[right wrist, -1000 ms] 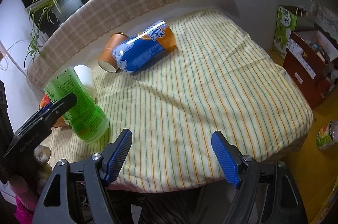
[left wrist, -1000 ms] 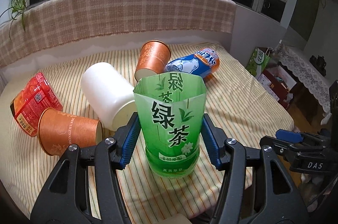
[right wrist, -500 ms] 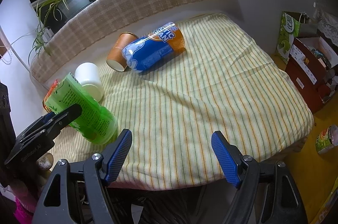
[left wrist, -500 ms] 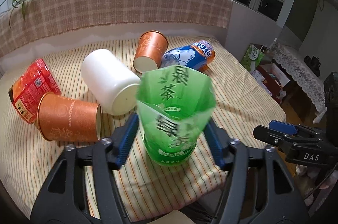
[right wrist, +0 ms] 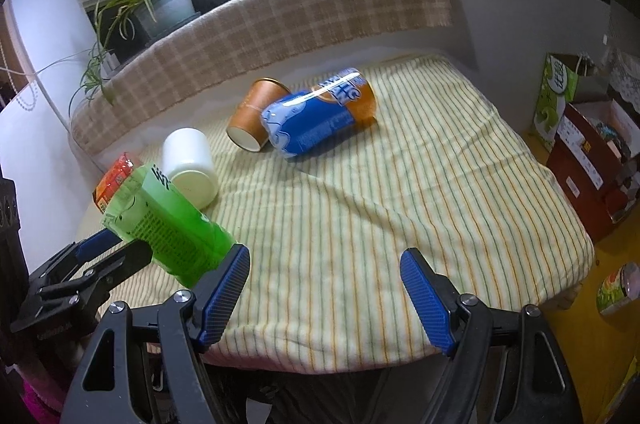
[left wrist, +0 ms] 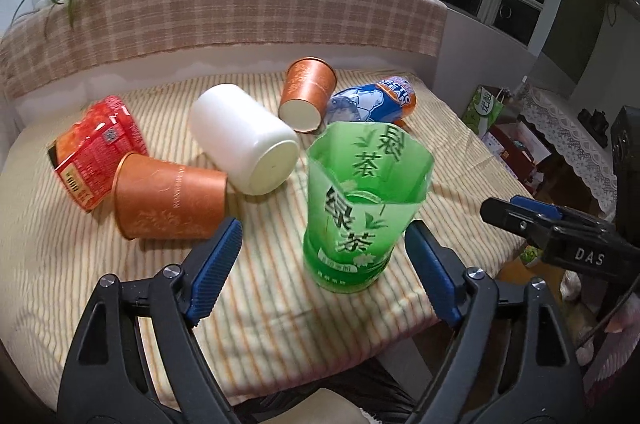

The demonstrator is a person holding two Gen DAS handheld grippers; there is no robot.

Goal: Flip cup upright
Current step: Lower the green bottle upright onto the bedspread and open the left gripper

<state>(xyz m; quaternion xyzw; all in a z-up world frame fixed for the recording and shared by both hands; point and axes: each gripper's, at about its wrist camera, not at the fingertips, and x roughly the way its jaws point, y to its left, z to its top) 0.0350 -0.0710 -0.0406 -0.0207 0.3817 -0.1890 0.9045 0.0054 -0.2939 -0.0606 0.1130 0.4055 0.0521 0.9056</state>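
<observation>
A green translucent tea cup stands upright, open end up, near the front edge of the striped cloth. My left gripper is open and empty, its jaws spread wide and pulled back just short of the cup. The cup also shows in the right wrist view, at the left, beside the left gripper's fingers. My right gripper is open and empty, above the front edge of the cloth, to the right of the cup.
Lying on their sides are a white cup, two orange paper cups, a red cup and a blue cup. A checked ledge runs behind. Boxes stand on the floor right of the table.
My left gripper has opened, let go of the green cup and drawn back. The cup now stands free on the cloth. The right gripper has barely moved.
</observation>
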